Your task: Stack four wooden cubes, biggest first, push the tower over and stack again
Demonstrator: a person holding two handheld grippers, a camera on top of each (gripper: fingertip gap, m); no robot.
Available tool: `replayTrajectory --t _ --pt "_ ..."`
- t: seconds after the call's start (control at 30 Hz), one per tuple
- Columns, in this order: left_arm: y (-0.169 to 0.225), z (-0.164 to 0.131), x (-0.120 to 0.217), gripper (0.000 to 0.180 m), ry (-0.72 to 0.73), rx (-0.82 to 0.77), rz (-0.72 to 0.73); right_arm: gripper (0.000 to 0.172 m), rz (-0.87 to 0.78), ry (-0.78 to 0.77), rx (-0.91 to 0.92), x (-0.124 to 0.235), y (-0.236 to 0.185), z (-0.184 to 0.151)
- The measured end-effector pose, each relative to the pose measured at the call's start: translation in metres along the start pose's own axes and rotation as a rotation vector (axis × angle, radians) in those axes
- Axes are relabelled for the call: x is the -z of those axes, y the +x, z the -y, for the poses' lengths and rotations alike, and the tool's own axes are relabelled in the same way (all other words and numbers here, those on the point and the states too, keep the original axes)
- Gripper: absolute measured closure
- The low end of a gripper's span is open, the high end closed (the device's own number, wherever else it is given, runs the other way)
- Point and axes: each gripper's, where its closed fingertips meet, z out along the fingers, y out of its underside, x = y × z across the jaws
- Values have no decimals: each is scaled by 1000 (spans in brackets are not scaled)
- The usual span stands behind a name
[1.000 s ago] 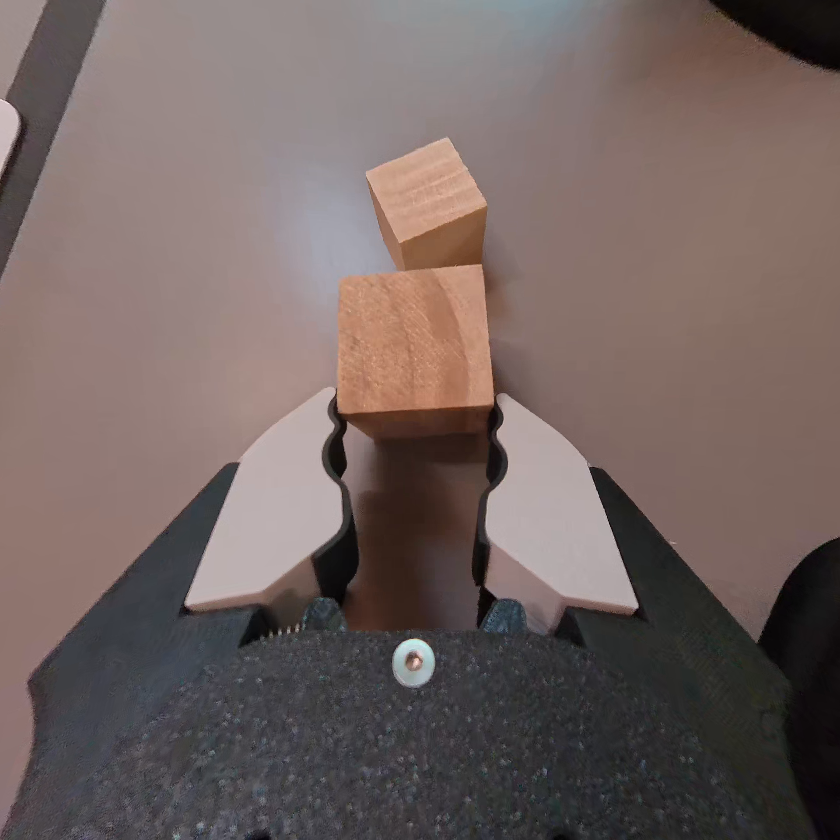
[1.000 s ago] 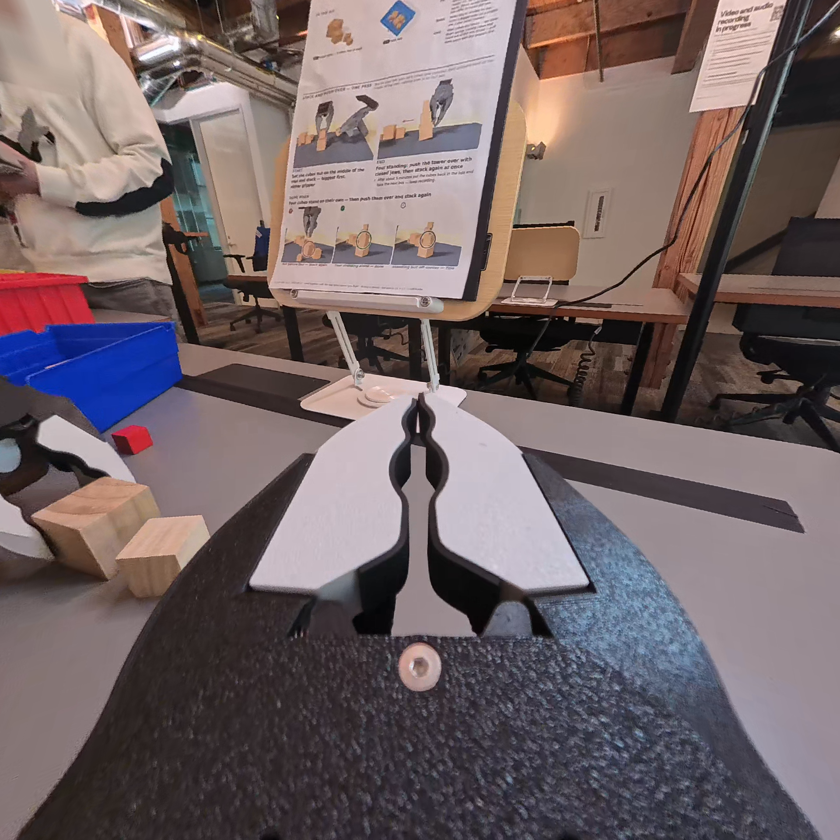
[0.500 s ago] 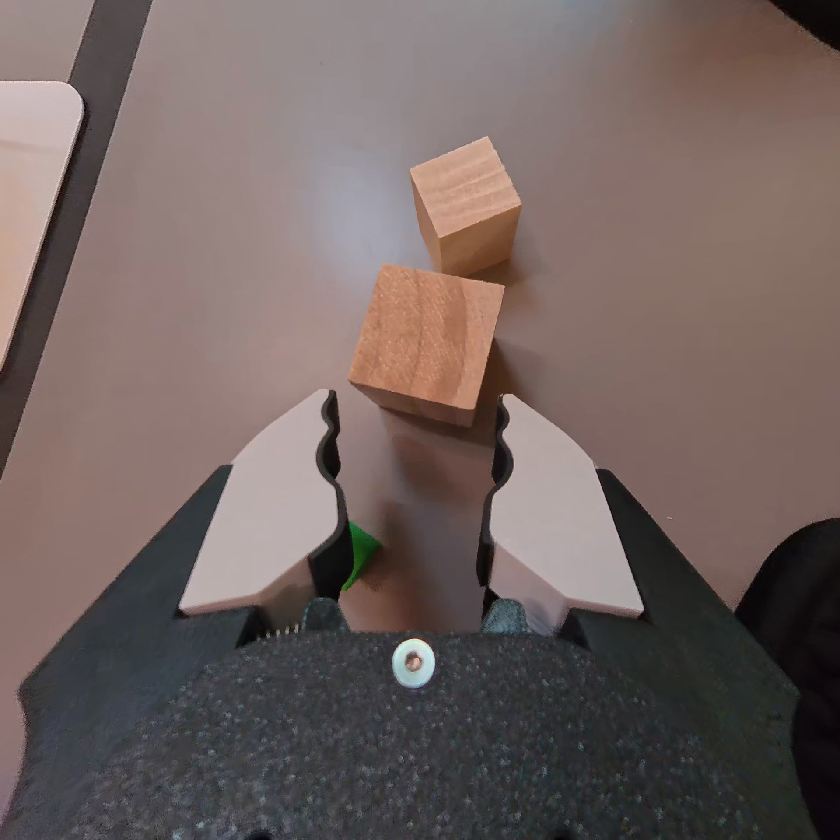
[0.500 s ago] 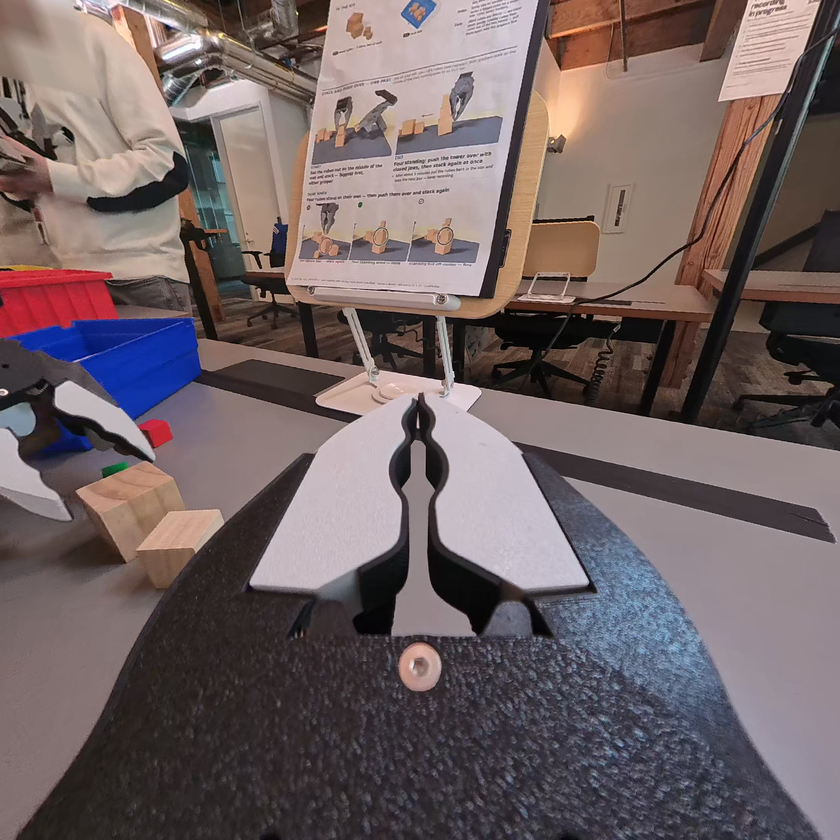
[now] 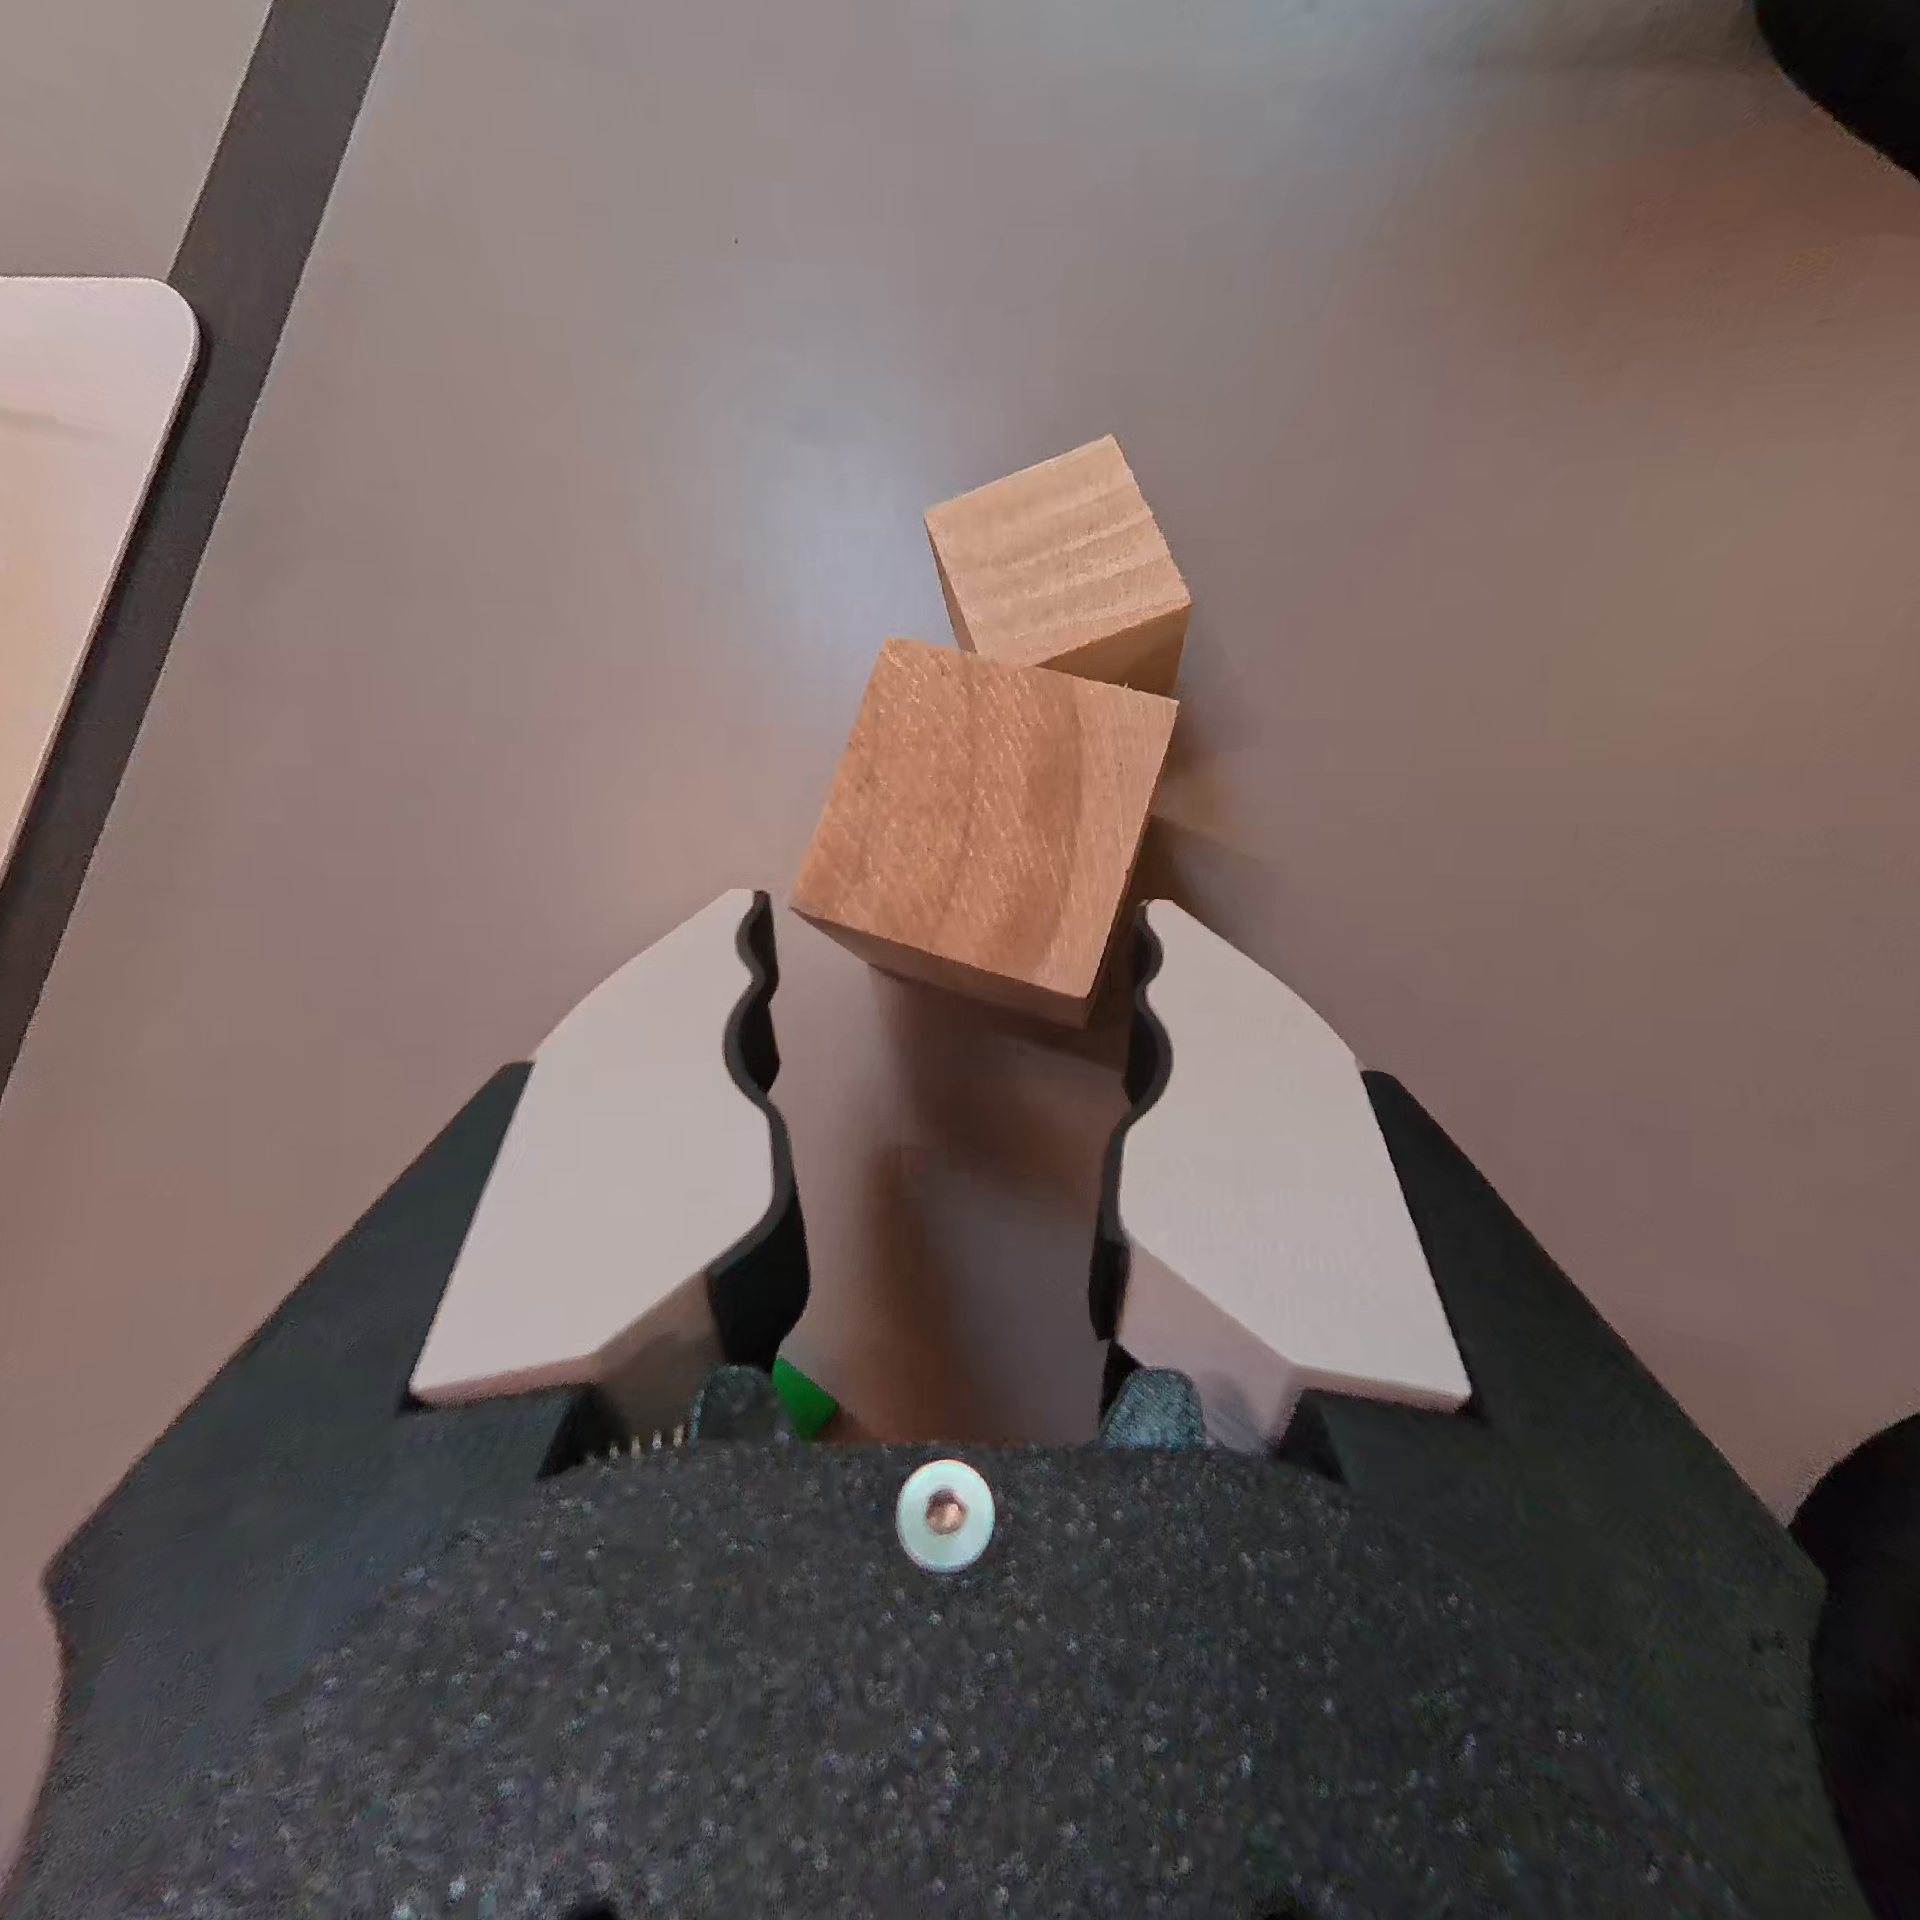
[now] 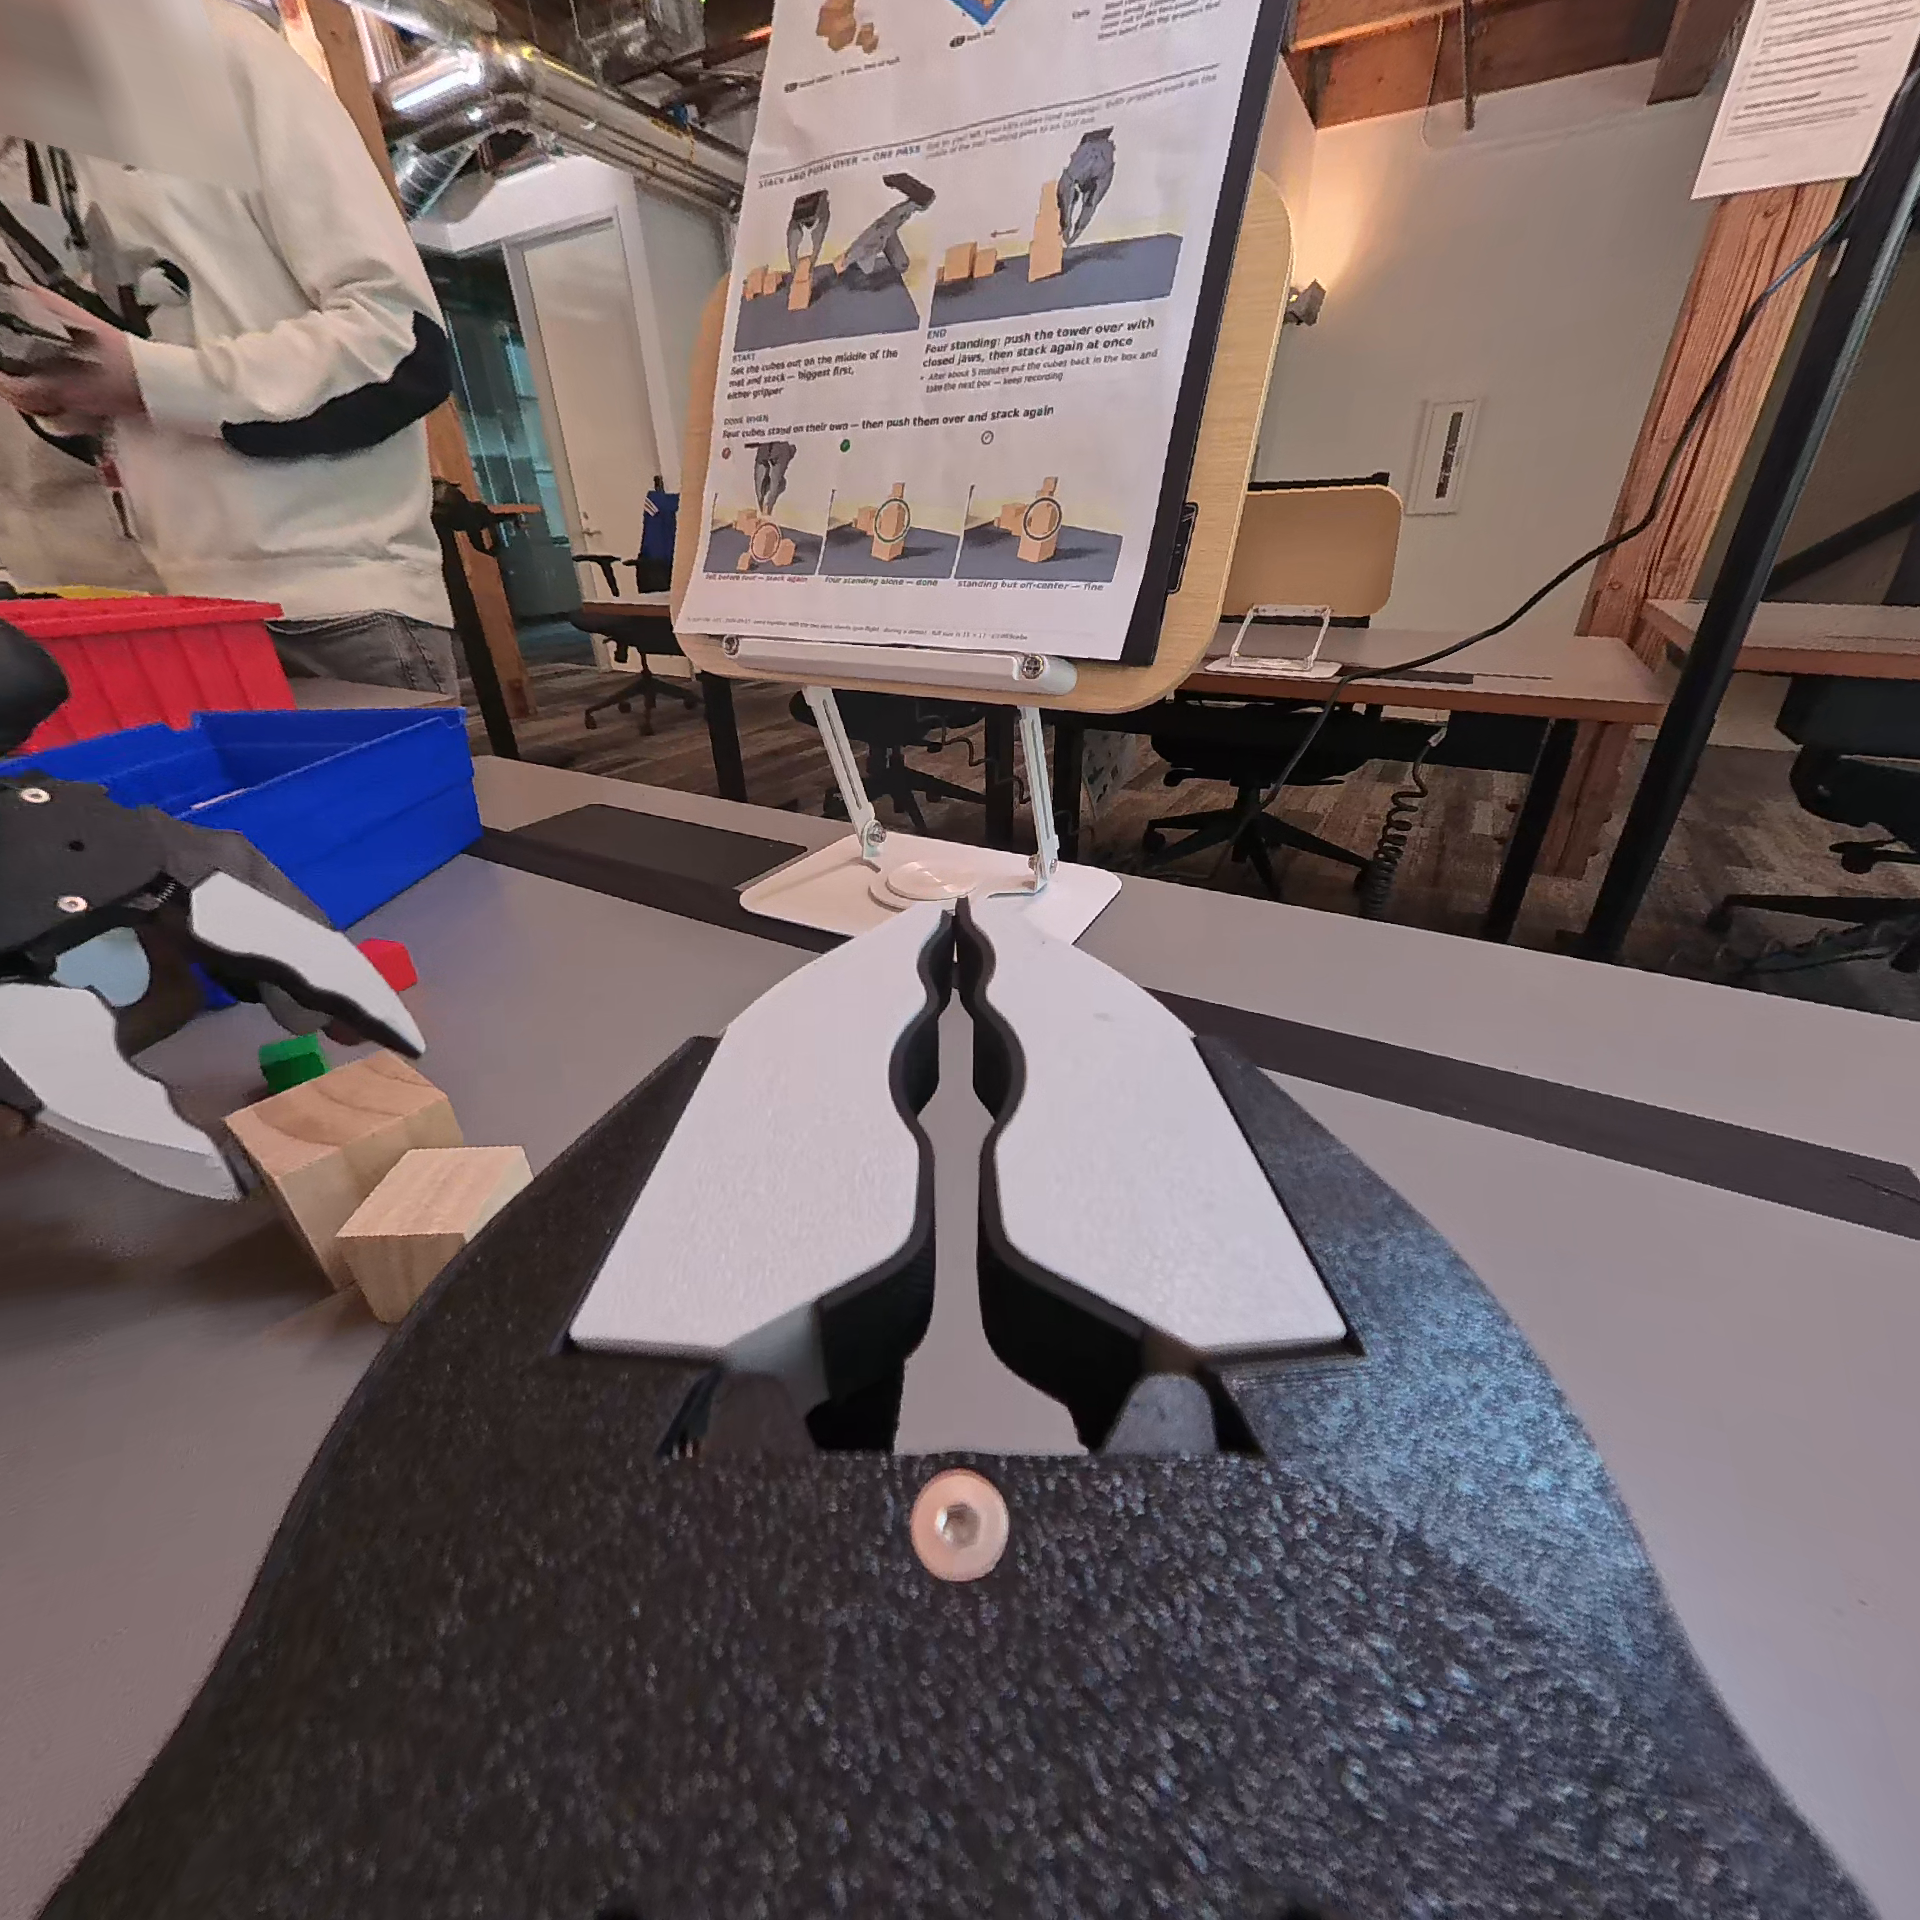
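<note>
The left gripper (image 5: 951,914) stands wide open over the grey table (image 5: 520,623), its fingertips flanking the near corner of the larger wooden cube (image 5: 987,821) without pressing it. A smaller wooden cube (image 5: 1055,561) sits just behind. The right gripper (image 6: 956,920) is closed on nothing, well apart

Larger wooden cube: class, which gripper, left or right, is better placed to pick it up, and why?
Probably the left gripper: its jaws stand open right at the larger wooden cube. The right gripper is shut and points away, toward the document stand.
</note>
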Motion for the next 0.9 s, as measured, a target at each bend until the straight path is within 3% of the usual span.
replayTrajectory --t 0.13,0.3,0.43,0.6,0.77,0.9 --pt "-1 14 17 110 75 51 1 171 -3 3 -6 0 1 0" --pt "-11 42 39 122 135 158 61 171 2 -8 -5 -2 -1 -3" --pt "-4 53 27 122 -19 284 37 172 12 -15 -3 -2 -4 -3" --pt "16 68 -7 114 -218 242 -15 172 21 -19 -11 -3 -4 -4" --pt "23 51 -36 100 -523 203 -36 172 36 -28 -25 -3 -6 -4" --pt "20 40 -49 103 -672 192 -16 171 48 -31 -33 -3 -7 -3"
